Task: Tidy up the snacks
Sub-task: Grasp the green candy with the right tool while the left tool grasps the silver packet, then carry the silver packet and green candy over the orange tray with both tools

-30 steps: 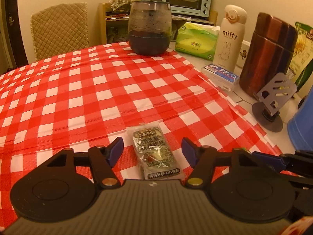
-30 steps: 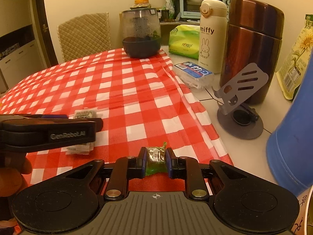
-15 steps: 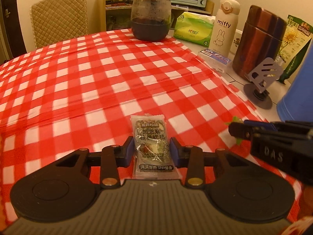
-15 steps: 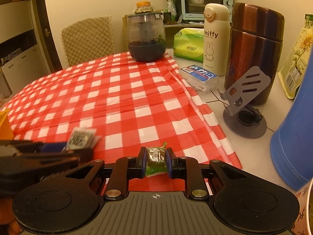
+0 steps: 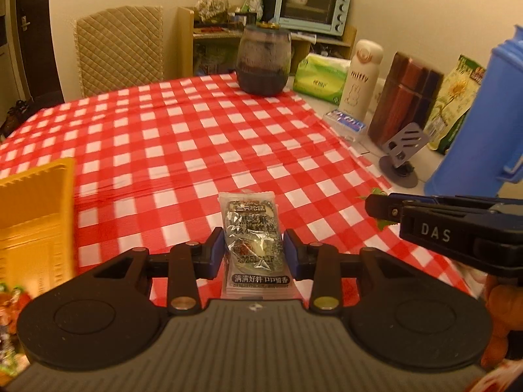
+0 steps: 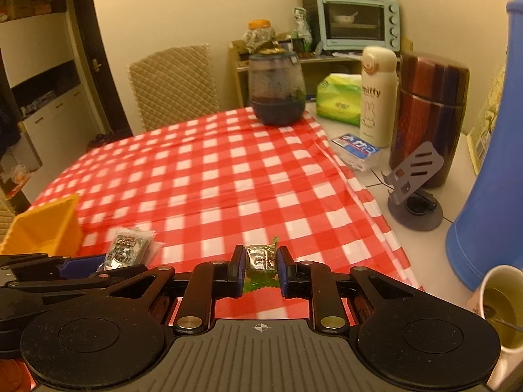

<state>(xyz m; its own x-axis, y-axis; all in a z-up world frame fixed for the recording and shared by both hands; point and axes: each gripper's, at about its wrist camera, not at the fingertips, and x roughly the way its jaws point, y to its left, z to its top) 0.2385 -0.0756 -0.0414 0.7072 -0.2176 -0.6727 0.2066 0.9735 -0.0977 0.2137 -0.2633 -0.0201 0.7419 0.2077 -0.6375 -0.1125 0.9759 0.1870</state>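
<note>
Gripping, left: my left gripper (image 5: 253,253) is clenched on a grey sesame-cake snack packet (image 5: 251,228); both blue pads press its sides, its top end juts forward past my fingertips, and its printed bottom strip runs back toward my body.
Gripping, right: my right gripper (image 6: 261,269) is clamped on a small green-wrapped candy (image 6: 260,258); the wrapper's frilled green end hangs below my pads.
Packet seen from my right jaws: the sesame-cake packet sits off to their left, sticking out of the left gripper's tip.
Right gripper seen from my left jaws: it lies just right of them, a green wrapper tip peeking past its front.
Beneath both jaws: red-and-white checked tablecloth (image 5: 196,137).
Yellow bin (image 6: 45,228): left of both pairs of jaws, on the cloth; I cannot see its inside from either view.
Glass jar (image 5: 263,62): far ahead of my jaws at the cloth's back edge, lid on, dark contents filling its lower part.
Mug (image 6: 500,303): close right of my right jaws, holding a pale yellowish liquid with something thin resting in it.
Blue jug (image 6: 490,176): right of my right jaws, just behind the mug, contents hidden.
Brown flask (image 6: 428,114) and white Miffy bottle (image 6: 376,91): ahead and right, both closed.
</note>
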